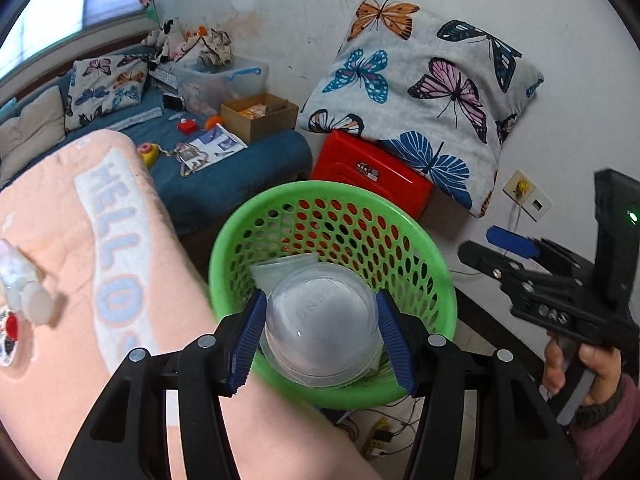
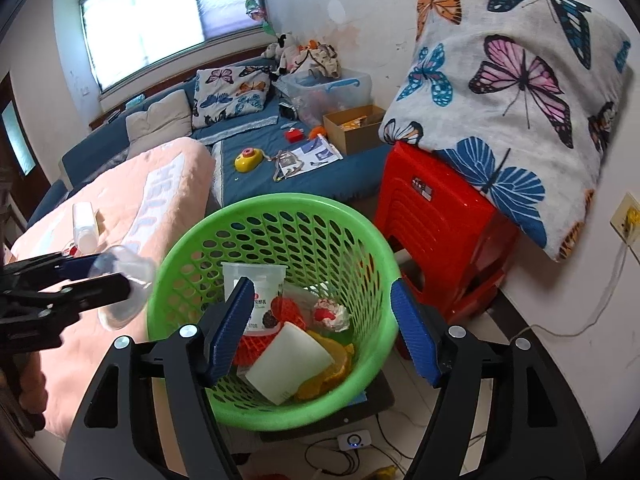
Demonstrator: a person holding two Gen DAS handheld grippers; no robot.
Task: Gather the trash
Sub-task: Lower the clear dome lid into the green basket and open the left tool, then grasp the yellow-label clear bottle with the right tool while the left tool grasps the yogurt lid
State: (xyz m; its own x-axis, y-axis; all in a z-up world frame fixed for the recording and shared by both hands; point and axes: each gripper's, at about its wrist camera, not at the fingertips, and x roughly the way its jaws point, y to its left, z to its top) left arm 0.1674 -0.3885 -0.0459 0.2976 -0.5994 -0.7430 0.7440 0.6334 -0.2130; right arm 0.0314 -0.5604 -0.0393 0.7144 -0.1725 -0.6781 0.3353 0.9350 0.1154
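Note:
My left gripper (image 1: 322, 334) is shut on a clear plastic cup (image 1: 320, 322) and holds it over the near rim of the green perforated basket (image 1: 408, 240). In the right wrist view the same cup (image 2: 126, 282) sits in the left gripper (image 2: 100, 276), just left of the basket (image 2: 276, 208). My right gripper (image 2: 320, 330) is open and empty above the basket. Inside lie a yogurt cup (image 2: 256, 284), a white block (image 2: 288, 362), orange peel (image 2: 334, 364) and a crumpled wrapper (image 2: 330, 314). A white bottle (image 2: 85, 226) lies on the pink blanket (image 2: 132, 200).
A red plastic stool (image 2: 440, 232) stands right of the basket with a butterfly pillow (image 2: 520, 92) on it. A blue sofa (image 2: 320, 172) behind holds papers, a yellow toy (image 2: 248, 160), a cardboard box (image 2: 356, 128) and a clear storage bin (image 2: 332, 90). Cables and a power strip (image 1: 378, 434) lie on the floor.

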